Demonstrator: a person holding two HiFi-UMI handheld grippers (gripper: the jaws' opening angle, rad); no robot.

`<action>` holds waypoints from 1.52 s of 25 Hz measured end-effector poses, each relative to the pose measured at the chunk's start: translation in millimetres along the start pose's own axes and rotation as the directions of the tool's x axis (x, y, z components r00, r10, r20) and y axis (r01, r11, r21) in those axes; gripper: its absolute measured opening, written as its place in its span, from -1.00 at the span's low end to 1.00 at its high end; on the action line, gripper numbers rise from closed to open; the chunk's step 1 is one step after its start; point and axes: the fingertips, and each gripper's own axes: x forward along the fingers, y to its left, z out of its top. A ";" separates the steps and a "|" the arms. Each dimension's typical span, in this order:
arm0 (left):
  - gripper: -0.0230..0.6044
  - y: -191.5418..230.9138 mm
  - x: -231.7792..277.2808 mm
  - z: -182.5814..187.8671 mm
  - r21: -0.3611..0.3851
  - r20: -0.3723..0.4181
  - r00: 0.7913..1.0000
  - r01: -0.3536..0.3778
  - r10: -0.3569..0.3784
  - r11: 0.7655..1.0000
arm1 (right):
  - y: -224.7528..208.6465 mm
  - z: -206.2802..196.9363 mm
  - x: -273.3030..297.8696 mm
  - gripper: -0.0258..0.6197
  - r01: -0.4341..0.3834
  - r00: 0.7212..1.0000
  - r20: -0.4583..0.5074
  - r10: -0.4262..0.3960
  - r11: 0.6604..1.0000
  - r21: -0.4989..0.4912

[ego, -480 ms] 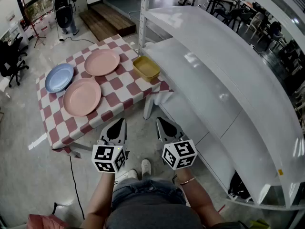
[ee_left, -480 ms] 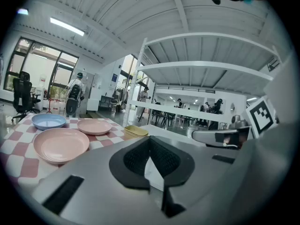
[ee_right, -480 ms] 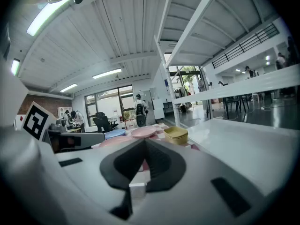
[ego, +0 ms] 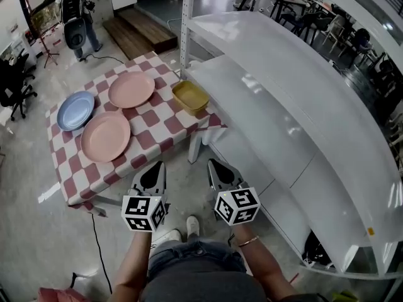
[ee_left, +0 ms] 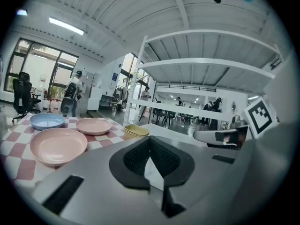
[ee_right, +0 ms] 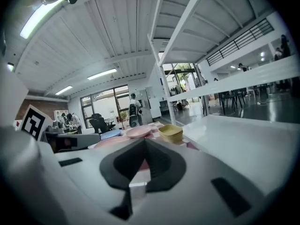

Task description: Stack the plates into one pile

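Holding both tools low over the floor in front of my waist, I have the left tool and the right tool pinched fully together with nothing between their jaws, both short of the table. On its red-and-white checked cloth the three plates lie close together, none on another: a pink plate nearest me, a second pink plate beyond it, and a blue plate at the left. A stack of yellow square dishes sits at the table's right corner, beside the white shelving.
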 end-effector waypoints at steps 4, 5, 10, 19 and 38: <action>-0.87 0.0 14.5 3.1 -0.008 0.005 1.000 -0.009 0.009 1.000 | -13.1 1.3 8.7 -0.89 -0.012 1.000 -0.005 0.012 1.000 0.017; -0.88 0.2 19.0 4.6 -0.007 0.008 1.000 -0.013 0.013 1.000 | -16.7 2.6 11.1 -0.89 -0.016 1.000 -0.004 0.016 1.000 0.016; -0.88 3.6 36.3 9.3 -0.026 0.019 0.999 -0.048 0.048 0.999 | -35.5 4.9 22.4 -0.89 -0.020 1.000 -0.012 0.020 1.000 0.014; -0.87 11.6 61.0 15.6 -0.016 0.023 0.994 -0.109 0.110 0.994 | -65.5 11.9 39.4 -0.89 -0.030 0.999 -0.021 0.030 0.999 0.018; -0.88 131.1 107.3 32.1 -0.047 0.000 0.968 -0.251 0.251 0.967 | -42.4 17.0 170.4 -0.89 -0.139 0.986 -0.093 0.141 0.990 0.029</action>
